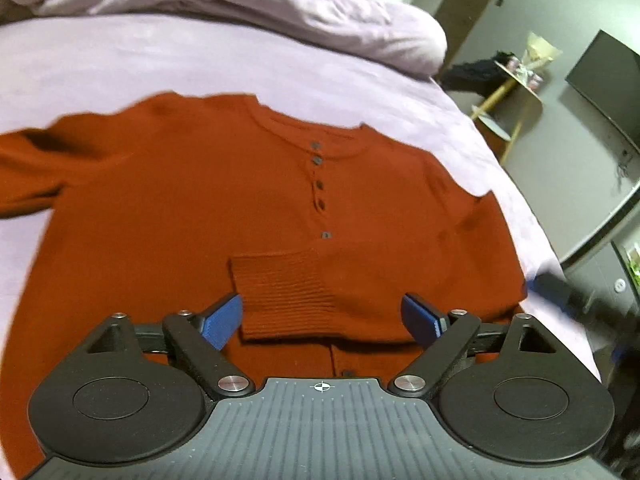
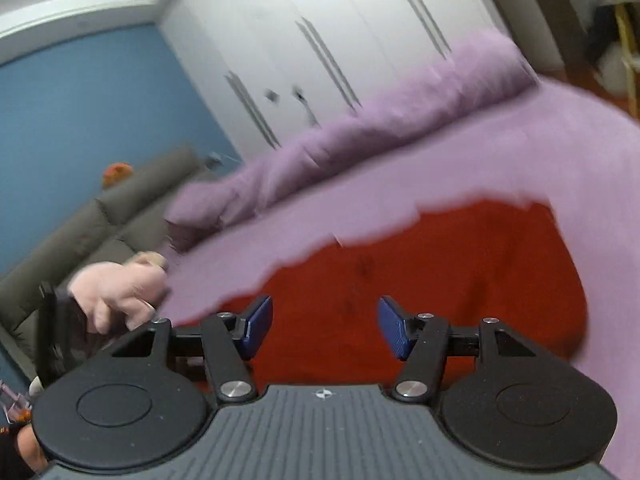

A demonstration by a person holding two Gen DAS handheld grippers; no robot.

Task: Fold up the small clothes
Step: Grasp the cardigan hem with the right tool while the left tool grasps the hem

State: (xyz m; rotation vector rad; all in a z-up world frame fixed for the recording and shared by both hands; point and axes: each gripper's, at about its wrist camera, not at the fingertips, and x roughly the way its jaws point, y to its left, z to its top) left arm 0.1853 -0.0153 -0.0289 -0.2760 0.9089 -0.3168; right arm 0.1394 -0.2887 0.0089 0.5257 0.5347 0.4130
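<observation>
A rust-orange buttoned sweater (image 1: 168, 208) lies front up on the lilac bed sheet (image 1: 120, 60). Its right sleeve is folded across the body, with the ribbed cuff (image 1: 284, 296) lying between my left fingers. My left gripper (image 1: 324, 316) is open and empty just above that cuff. The left sleeve (image 1: 24, 168) stretches out to the left edge of the view. In the right wrist view the sweater (image 2: 440, 280) is blurred, and my right gripper (image 2: 326, 326) is open and empty above it.
A rolled lilac duvet (image 1: 280, 12) lies along the far side of the bed. A side table (image 1: 516, 80) and a dark screen (image 1: 600, 76) stand to the right. A grey sofa (image 2: 80, 224), a pink plush toy (image 2: 120, 284) and white wardrobes (image 2: 320, 40) lie beyond the bed.
</observation>
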